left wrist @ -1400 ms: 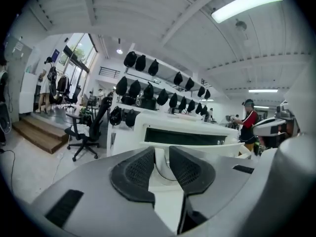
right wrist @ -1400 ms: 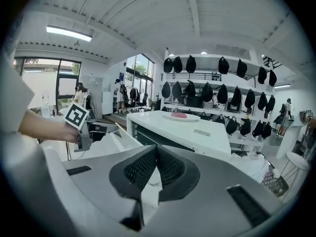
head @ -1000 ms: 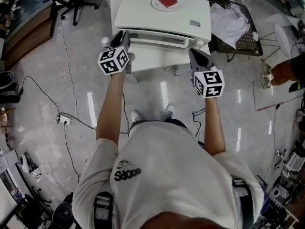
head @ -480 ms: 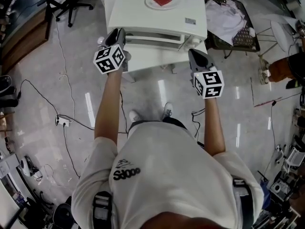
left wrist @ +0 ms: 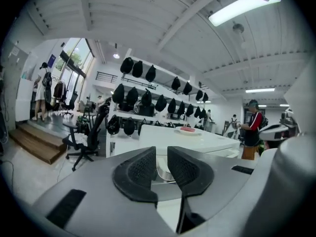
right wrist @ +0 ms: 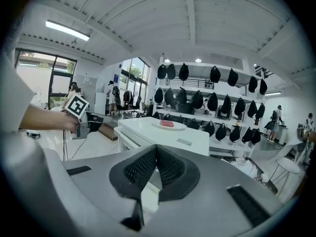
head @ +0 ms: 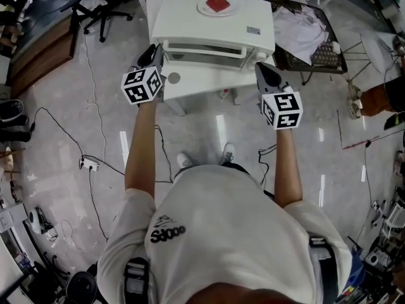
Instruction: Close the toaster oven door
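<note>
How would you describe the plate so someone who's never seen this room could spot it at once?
Find the big white toaster oven at the top middle of the head view. On its flat top, toward the back, sits a round white plate carrying a single red piece. It is the only dish there, and the red stands out against all the white.

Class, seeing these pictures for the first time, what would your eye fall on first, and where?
First the white toaster oven at top centre of the head view, with a red item on a plate on its roof. Next the black-and-white marker cubes on the left gripper and right gripper, held at either end of the oven's front; the left jaws, just closing, show a gap with nothing gripped, the right ones meet.
</note>
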Motion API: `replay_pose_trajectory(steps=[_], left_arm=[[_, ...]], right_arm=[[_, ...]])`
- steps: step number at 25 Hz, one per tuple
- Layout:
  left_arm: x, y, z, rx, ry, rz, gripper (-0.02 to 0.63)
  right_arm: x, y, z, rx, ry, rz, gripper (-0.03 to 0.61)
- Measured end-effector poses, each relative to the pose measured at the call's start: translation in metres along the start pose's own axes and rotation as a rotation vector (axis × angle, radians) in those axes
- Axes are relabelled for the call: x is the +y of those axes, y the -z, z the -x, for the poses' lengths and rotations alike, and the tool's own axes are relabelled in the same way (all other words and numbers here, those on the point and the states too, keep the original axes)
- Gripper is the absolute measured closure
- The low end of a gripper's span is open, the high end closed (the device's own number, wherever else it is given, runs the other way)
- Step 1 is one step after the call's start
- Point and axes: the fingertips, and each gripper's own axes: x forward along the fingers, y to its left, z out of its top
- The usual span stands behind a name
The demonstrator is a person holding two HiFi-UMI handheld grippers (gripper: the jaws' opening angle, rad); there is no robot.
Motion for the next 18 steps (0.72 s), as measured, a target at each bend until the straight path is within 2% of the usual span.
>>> replay_pose_trajectory(steps=[3, 6, 12, 18], left_arm=[[-0.012, -0.009, 0.024, 0.019, 0.035, -0.08, 0.569], [-0.027, -0.02, 0.047, 0.024, 0.075, -0.149, 0.581], [-0.03, -0.044, 0.084, 0.01, 0.03, -0.29, 0.586], [-0.039, -0.077, 0.114, -0.064, 0.001, -0.347, 0.586]], right_arm=[[0.005, -0.017, 0.005, -0.044, -0.008, 0.011, 0.569], [0.011, -0.033, 0.008, -0.082, -0.017, 0.023, 0.569], [0.029, -0.067, 0.007, -0.127, -0.054, 0.079, 0.569], [0.044, -0.099, 0.01, -0.182, -0.091, 0.137, 0.569]])
